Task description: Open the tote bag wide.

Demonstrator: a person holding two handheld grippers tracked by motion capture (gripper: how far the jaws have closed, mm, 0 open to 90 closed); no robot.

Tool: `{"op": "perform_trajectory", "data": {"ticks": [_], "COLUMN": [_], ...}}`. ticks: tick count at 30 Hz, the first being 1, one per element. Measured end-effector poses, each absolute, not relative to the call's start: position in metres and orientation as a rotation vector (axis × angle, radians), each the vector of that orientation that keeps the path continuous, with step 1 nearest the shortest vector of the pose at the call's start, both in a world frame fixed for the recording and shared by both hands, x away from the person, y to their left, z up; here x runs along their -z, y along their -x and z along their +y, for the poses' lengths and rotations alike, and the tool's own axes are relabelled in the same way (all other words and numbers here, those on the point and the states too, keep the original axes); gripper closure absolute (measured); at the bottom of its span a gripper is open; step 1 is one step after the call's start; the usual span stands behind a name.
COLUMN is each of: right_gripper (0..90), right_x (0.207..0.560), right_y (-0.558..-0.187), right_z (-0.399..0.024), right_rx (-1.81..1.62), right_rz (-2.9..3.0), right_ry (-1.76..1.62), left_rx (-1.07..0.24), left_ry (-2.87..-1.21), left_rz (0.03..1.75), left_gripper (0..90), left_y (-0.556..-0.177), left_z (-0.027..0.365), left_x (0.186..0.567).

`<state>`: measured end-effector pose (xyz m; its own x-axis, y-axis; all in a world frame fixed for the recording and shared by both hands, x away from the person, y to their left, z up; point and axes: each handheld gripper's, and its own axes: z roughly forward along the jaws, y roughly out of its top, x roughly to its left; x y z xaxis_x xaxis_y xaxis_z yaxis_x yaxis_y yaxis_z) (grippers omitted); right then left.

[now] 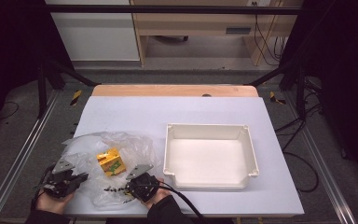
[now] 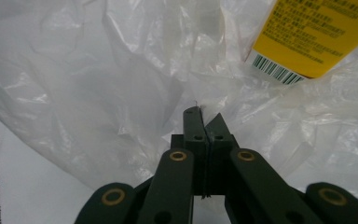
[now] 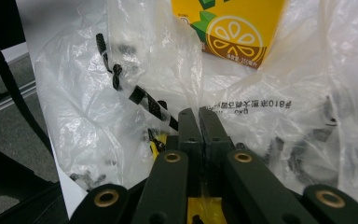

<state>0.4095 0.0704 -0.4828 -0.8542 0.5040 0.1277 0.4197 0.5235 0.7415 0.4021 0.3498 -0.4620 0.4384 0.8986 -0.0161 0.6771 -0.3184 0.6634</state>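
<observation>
A crumpled clear plastic bag [image 1: 121,144] lies on the white table near its front left. A yellow drink carton [image 1: 111,162] with a lemon print rests in the bag's folds; whether film covers it I cannot tell. My left gripper [image 1: 81,177] is at the bag's left edge, jaws shut with a thin fold of film [image 2: 98,84] pinched at its tips [image 2: 204,119], and the carton's barcode end [image 2: 307,32] lies just beyond. My right gripper [image 1: 129,186] is at the bag's near edge, shut on the printed film [image 3: 98,107] at its tips [image 3: 199,114], just short of the carton [image 3: 233,28].
A white plastic tray [image 1: 254,154] with nothing in it stands to the right of the bag. The table's wooden strip [image 1: 175,90] runs along the far edge. Metal frame rails [image 1: 23,154] flank the table, and cables trail on the floor at the right.
</observation>
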Motion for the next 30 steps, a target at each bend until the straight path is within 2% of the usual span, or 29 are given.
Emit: {"op": "perform_trajectory", "data": {"ticks": [9, 12, 13, 16, 19, 26, 30], "right_gripper": [89.3, 86.6, 81.7, 69.6, 65.4, 59.8, 58.8], "right_x": [0.487, 0.486, 0.486, 0.480, 0.472, 0.450, 0.439], "right_y": [-0.409, -0.409, -0.408, -0.406, -0.406, -0.405, -0.406], "right_z": [0.064, 0.064, 0.064, 0.062, 0.059, 0.050, 0.044], "right_rx": [-1.269, -1.270, -1.268, -1.318, -1.364, -1.475, -1.508], "right_rz": [2.638, 2.643, 2.645, 2.614, 2.575, 2.484, 2.432], "right_ry": [-0.832, -0.833, -0.833, -0.823, -0.807, -0.774, -0.776], "left_rx": [-0.470, -0.471, -0.474, -0.487, -0.500, -0.543, -0.581], "left_ry": [-2.131, -2.132, -2.125, -2.116, -2.080, -1.971, -1.892], "left_rz": [1.325, 1.322, 1.322, 1.312, 1.301, 1.283, 1.273], "left_gripper": [89.4, 89.0, 89.0, 80.7, 73.9, 55.0, 48.2], "left_y": [-0.405, -0.405, -0.405, -0.404, -0.401, -0.391, -0.384], "left_z": [0.346, 0.347, 0.347, 0.347, 0.348, 0.350, 0.353], "left_x": [0.467, 0.467, 0.467, 0.464, 0.459, 0.442, 0.427]}}
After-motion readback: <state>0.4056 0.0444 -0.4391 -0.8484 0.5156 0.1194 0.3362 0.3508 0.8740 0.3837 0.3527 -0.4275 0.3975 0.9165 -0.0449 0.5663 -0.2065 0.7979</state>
